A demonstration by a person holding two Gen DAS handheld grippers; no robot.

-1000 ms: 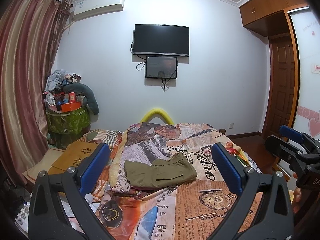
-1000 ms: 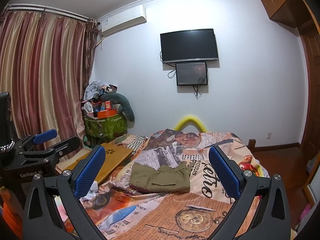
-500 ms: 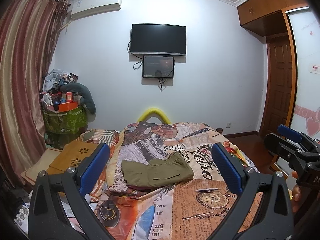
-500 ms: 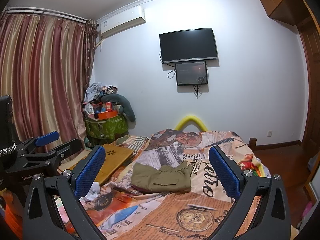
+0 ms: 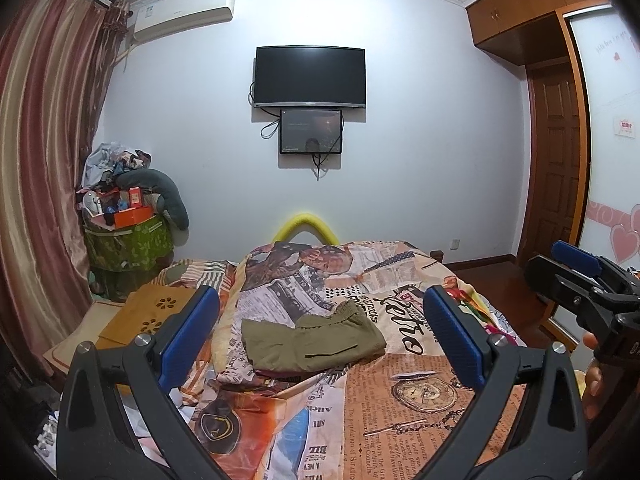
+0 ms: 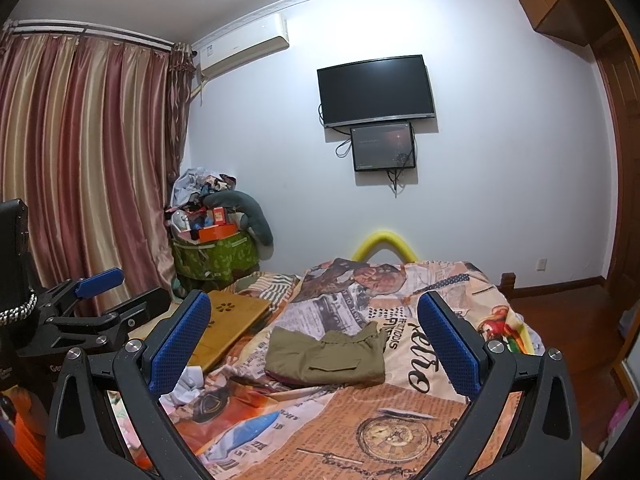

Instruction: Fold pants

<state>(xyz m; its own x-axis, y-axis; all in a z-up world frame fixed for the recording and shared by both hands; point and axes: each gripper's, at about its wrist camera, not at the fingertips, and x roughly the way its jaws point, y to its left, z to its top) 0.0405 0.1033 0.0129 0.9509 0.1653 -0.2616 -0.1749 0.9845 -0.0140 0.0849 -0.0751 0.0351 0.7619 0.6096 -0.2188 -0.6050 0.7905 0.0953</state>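
Olive-green pants [image 5: 314, 340] lie folded into a compact rectangle in the middle of the bed, also in the right wrist view [image 6: 326, 356]. My left gripper [image 5: 318, 330] is open and empty, held back from the pants above the near part of the bed. My right gripper [image 6: 314, 338] is open and empty too, at a similar distance. Each gripper shows at the edge of the other's view: the right one [image 5: 580, 280] at the right, the left one [image 6: 92, 300] at the left.
The bed has a newspaper-print cover [image 5: 400, 380]. A wooden lap board [image 6: 228, 320] lies at the bed's left side. A green hamper piled with clutter [image 5: 128, 240] stands by the curtain. A TV [image 5: 310, 76] hangs on the far wall. A wooden door [image 5: 556, 168] is at the right.
Both grippers have tilted up and drawn back slightly, so the pants sit a little lower in both views. The pants have not moved. Both grippers stay open.
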